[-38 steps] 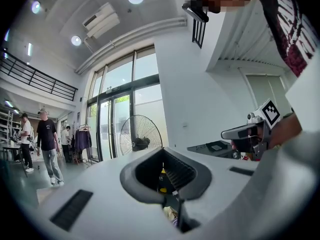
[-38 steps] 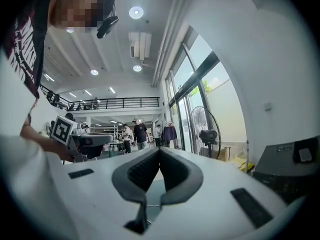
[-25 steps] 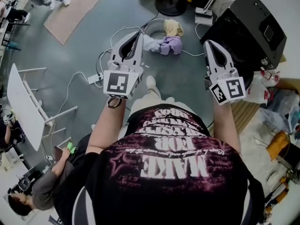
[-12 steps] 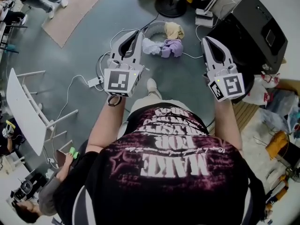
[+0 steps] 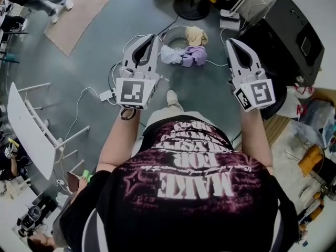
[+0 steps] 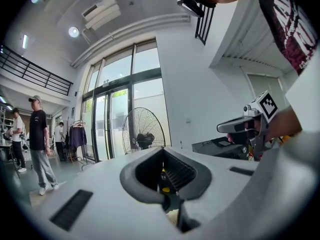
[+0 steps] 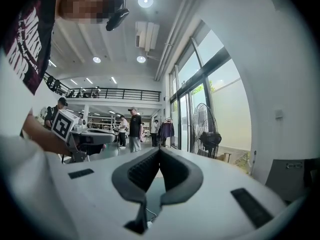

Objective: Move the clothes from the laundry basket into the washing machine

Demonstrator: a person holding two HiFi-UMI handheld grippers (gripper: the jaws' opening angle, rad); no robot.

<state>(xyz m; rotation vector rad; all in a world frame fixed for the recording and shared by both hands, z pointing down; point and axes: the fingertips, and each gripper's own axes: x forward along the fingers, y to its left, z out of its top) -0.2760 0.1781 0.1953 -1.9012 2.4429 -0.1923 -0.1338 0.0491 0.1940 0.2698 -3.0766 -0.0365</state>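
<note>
seemingly lilac clothes (image 5: 192, 54), grey floor (image 5: 100, 41)

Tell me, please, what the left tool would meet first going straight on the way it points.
Probably the black standing fan, in line just beyond its tips, though depth is unclear; held level, it should pass above the pastel clothes.

Black T-shirt (image 5: 184, 193), white left tongs (image 5: 155, 36), right tongs (image 5: 229, 41)

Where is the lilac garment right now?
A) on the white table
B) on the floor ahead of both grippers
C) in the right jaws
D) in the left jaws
B: the lilac garment lies on the floor beyond the left gripper and right gripper, both with jaws shut on nothing.
</note>
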